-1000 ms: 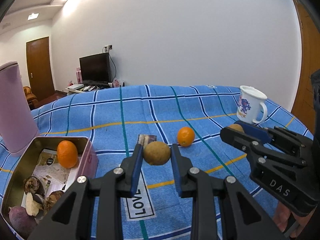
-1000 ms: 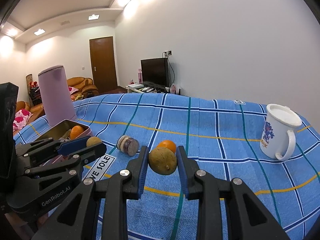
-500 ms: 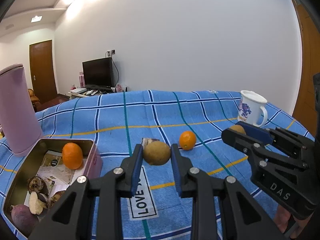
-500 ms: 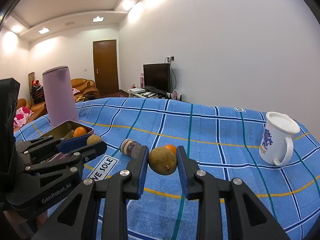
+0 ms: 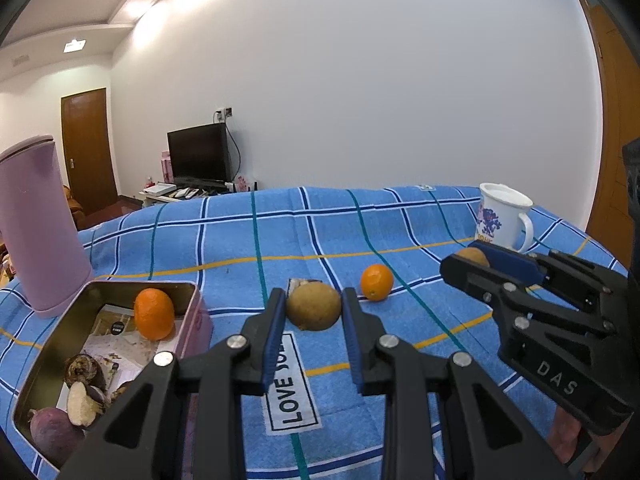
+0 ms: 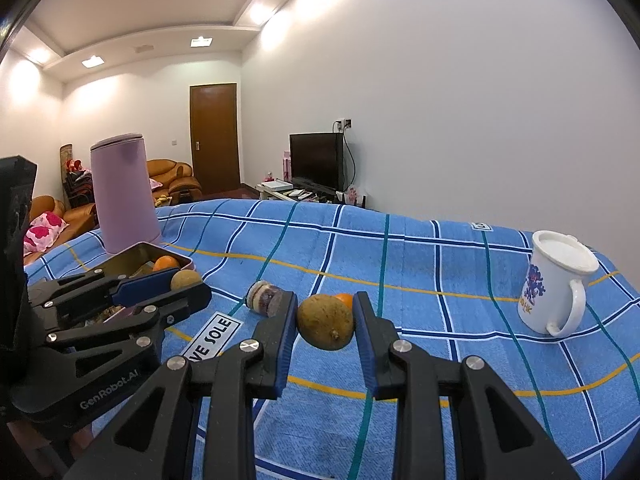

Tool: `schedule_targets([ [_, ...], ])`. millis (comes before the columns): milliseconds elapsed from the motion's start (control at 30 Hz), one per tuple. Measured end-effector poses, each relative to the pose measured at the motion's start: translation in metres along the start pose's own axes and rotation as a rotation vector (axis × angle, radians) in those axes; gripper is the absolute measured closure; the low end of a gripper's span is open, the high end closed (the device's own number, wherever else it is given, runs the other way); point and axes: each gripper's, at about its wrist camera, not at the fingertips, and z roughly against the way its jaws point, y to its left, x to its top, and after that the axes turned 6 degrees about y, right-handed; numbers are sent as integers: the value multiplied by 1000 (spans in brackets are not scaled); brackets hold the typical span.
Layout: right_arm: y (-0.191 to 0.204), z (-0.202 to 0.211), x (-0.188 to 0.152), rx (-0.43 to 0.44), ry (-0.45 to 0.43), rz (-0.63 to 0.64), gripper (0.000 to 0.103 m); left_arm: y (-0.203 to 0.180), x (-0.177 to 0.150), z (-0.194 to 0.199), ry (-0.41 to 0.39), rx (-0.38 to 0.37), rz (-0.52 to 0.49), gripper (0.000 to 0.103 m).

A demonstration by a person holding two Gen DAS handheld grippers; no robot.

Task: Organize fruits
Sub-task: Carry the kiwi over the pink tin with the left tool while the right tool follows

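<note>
My left gripper [image 5: 314,306] is shut on a brown round fruit [image 5: 314,307], held above the blue checked cloth. My right gripper [image 6: 325,322] is shut on a second brown fruit [image 6: 326,322]; it also shows in the left wrist view [image 5: 472,258]. A loose orange [image 5: 376,282] lies on the cloth between them, half hidden in the right wrist view [image 6: 344,299]. An open pink tin [image 5: 188,294] at the left holds an orange [image 5: 154,314] and several dark purple pieces [image 5: 82,376]. A cut purple piece [image 6: 266,298] lies on the cloth.
A tall pink canister [image 5: 38,228] stands behind the tin. A white mug [image 6: 556,284] stands at the right. A "LOVE SOLE" label [image 5: 290,386] is sewn on the cloth. A TV and door are far behind.
Both grippers have risen and tilted up a little, each still holding its brown fruit. Nothing on the cloth has moved.
</note>
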Motion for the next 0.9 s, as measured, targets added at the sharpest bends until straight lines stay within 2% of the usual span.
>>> schedule_targets([
  [900, 19, 2, 0, 24, -11, 39, 73, 13, -5, 8, 2, 16, 27, 74],
])
